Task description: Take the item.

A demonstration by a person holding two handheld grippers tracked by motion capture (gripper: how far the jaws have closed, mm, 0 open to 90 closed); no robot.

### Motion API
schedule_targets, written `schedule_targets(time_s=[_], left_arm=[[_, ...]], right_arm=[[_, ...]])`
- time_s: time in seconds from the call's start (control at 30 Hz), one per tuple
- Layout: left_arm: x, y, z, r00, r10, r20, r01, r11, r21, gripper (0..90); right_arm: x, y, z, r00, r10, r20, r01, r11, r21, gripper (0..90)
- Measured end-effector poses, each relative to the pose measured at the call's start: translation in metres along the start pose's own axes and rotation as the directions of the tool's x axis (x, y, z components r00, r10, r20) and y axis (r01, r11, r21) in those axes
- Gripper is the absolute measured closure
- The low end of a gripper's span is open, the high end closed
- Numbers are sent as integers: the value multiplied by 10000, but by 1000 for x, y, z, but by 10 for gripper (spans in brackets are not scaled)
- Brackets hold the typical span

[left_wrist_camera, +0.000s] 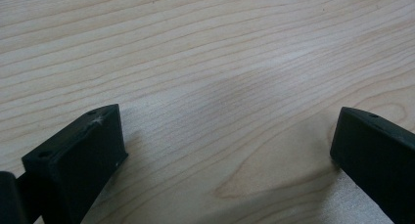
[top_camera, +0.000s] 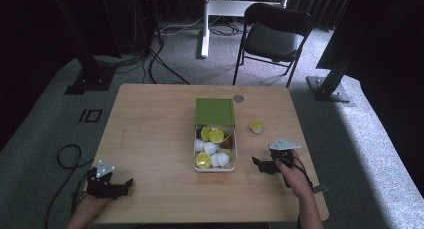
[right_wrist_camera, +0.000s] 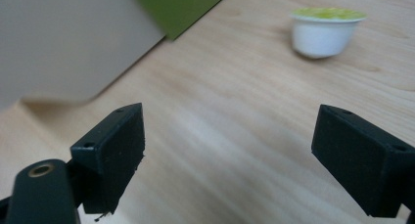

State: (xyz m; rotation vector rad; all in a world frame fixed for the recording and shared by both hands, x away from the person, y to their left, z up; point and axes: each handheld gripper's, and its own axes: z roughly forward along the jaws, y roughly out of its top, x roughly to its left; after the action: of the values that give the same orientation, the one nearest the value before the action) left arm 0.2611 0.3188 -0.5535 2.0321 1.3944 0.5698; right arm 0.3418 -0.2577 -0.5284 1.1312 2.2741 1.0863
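Note:
A white box point(top_camera: 234, 148) with a green lid point(top_camera: 214, 111) folded back stands mid-table, holding several white capsules with yellow-green tops and a brown one. One loose white capsule point(top_camera: 257, 126) with a yellow-green top sits on the wood to the box's right; it also appears far off in the right gripper view point(right_wrist_camera: 323, 32). My right gripper point(top_camera: 260, 164) is open just right of the box's near corner, jaws empty point(right_wrist_camera: 227, 150). My left gripper point(top_camera: 125, 185) rests open at the near left edge, bare wood between its jaws point(left_wrist_camera: 227, 136).
The wooden table point(top_camera: 150, 129) has a small round metal disc point(top_camera: 238, 98) at its far edge. A black folding chair point(top_camera: 272, 36) and a white stand leg point(top_camera: 205, 24) stand on the carpet beyond. Cables point(top_camera: 65, 156) trail off the left side.

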Motion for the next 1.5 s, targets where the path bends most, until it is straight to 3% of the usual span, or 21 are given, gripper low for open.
schedule_targets(time_s=[0.37, 0.63, 0.9, 1.07, 1.3, 1.37, 1.43, 1.5], left_arm=[[0, 0, 0, 10000, 0, -1, 0, 10000, 2, 5], [0, 0, 0, 10000, -1, -2, 1, 10000, 0, 5], [0, 0, 0, 10000, 0, -1, 0, 10000, 0, 5], [0, 0, 0, 10000, 1, -2, -1, 10000, 0, 5], [0, 0, 0, 10000, 0, 1, 0, 10000, 2, 5], [0, 0, 0, 10000, 1, -1, -1, 10000, 1, 5], [0, 0, 0, 10000, 0, 0, 0, 10000, 1, 5], [0, 0, 0, 10000, 3, -1, -3, 10000, 0, 5]], right_arm=[[3, -20, -15, 9917, -541, -1164, 542, 9985, -26, 123], [3, -35, -26, 9833, -941, -1557, 988, 9948, 227, 121], [5, -49, -33, 9570, -1506, -2478, 1640, 9859, 340, 121], [7, -55, -35, 9450, -1513, -2898, 1688, 9850, 361, 121], [15, -64, -37, 9056, -2036, -3720, 2432, 9680, 622, 119], [16, -65, -38, 9010, -2091, -3802, 2488, 9668, 578, 119], [17, -66, -39, 9061, -1873, -3794, 2267, 9720, 618, 120], [18, -69, -40, 8972, -2463, -3665, 2797, 9593, 401, 120]])
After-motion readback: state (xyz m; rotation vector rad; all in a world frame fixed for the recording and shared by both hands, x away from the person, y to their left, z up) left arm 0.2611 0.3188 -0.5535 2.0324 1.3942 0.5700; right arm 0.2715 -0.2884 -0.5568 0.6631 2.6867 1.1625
